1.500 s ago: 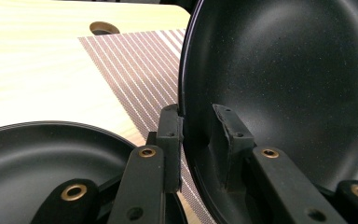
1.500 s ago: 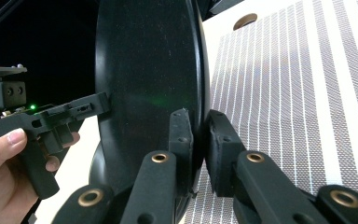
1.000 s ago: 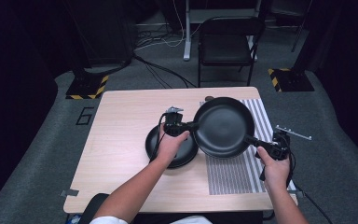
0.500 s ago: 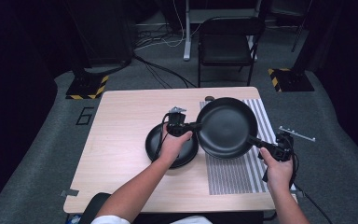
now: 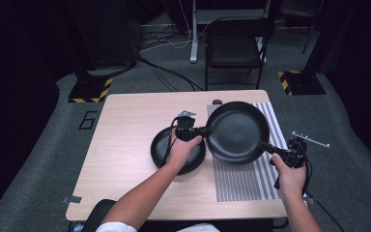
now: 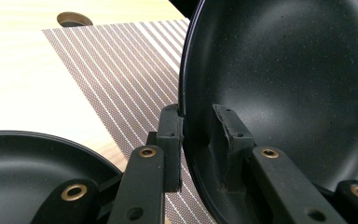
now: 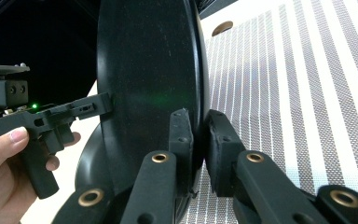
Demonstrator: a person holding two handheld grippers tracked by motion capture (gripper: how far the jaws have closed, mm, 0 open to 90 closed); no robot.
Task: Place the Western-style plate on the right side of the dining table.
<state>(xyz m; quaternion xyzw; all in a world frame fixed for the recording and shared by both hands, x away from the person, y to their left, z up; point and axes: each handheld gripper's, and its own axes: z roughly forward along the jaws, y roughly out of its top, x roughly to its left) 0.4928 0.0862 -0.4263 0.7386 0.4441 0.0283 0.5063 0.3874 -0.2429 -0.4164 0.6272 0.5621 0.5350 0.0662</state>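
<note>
Both my grippers clamp the rim of a black pan (image 5: pixel 235 131) from opposite sides, lifting it level above the striped mat (image 5: pixel 244 181): the left gripper (image 5: pixel 204 130) pinches the near-left edge, the right gripper (image 5: pixel 269 148) the opposite edge, sharing its weight. A second dark pan (image 5: pixel 164 145) rests on the wooden table (image 5: pixel 125 140) beneath my left hand (image 5: pixel 183 150).

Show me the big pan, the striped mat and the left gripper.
big pan (image 5: pixel 234 130), high view, inside bottom.
striped mat (image 5: pixel 241 181), high view, bare near part.
left gripper (image 6: pixel 196 135), left gripper view, between its fingertips.
</note>
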